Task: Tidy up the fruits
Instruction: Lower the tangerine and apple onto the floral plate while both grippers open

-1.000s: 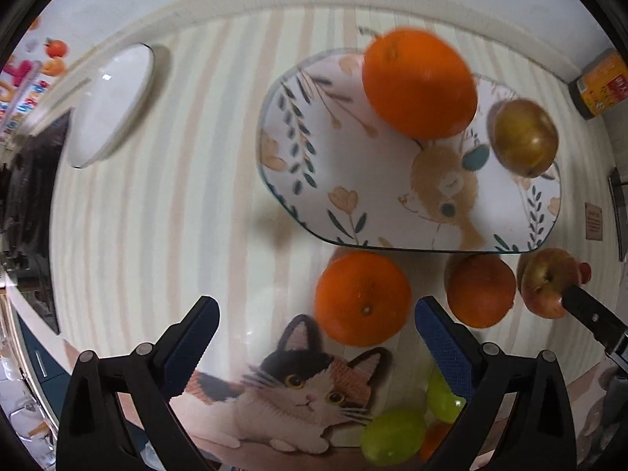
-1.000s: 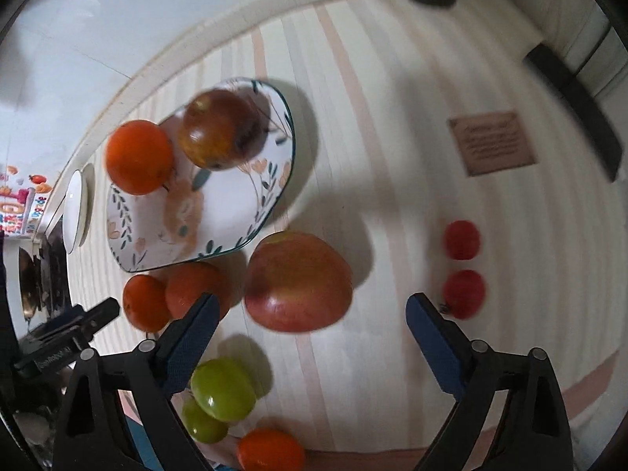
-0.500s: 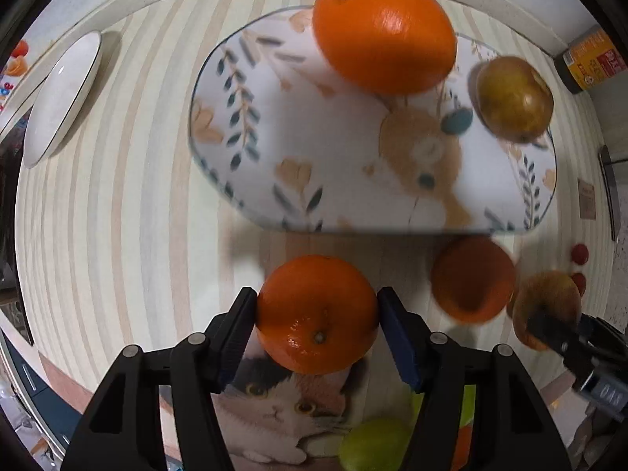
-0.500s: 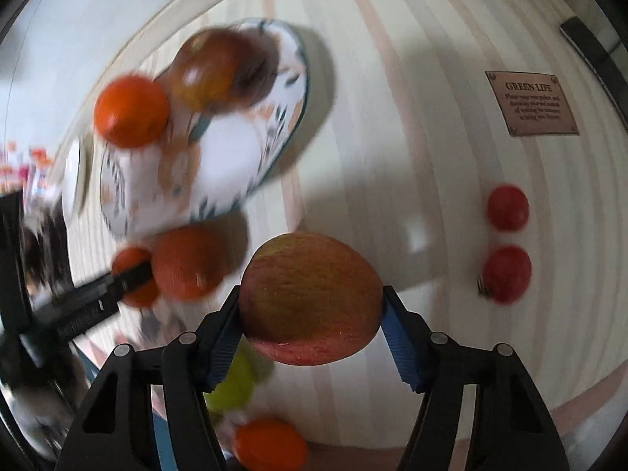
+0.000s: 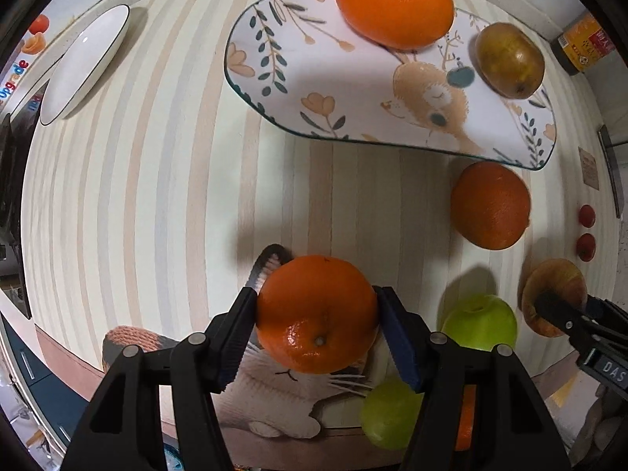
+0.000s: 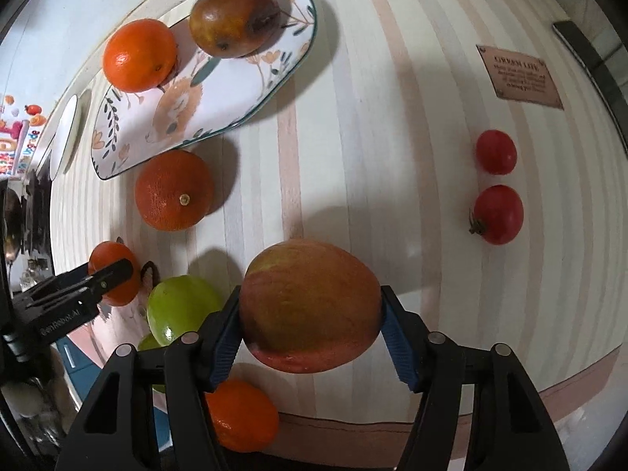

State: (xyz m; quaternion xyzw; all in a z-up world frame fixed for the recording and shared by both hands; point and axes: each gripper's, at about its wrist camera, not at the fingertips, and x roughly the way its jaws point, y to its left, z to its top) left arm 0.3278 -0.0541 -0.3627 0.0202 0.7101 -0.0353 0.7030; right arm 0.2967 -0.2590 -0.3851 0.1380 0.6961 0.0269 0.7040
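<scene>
Just short of the patterned plate [image 5: 274, 90], the left gripper [image 5: 317, 324] clamps a tangerine [image 5: 316, 314] while the right gripper [image 6: 310, 320], jaws closing, pinches an apple [image 6: 310, 310], leaving another orange [image 5: 490, 206], green fruits [image 5: 479, 322] and two tomatoes [image 6: 496, 192] loose, and beyond them only an orange [image 5: 392, 4] and a brownish fruit [image 5: 510, 61] plated.

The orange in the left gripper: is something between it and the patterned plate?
Nothing visible. Bare striped cloth lies between the orange in the left gripper and the plate; another orange sits off to the right.

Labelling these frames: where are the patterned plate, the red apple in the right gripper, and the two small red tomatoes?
patterned plate [image 5: 274, 90], left wrist view, bare leafy rim area
red apple [image 6: 310, 306], right wrist view, middle of skin
upper tomato [image 6: 495, 152], right wrist view, centre
lower tomato [image 6: 498, 214], right wrist view, centre
</scene>
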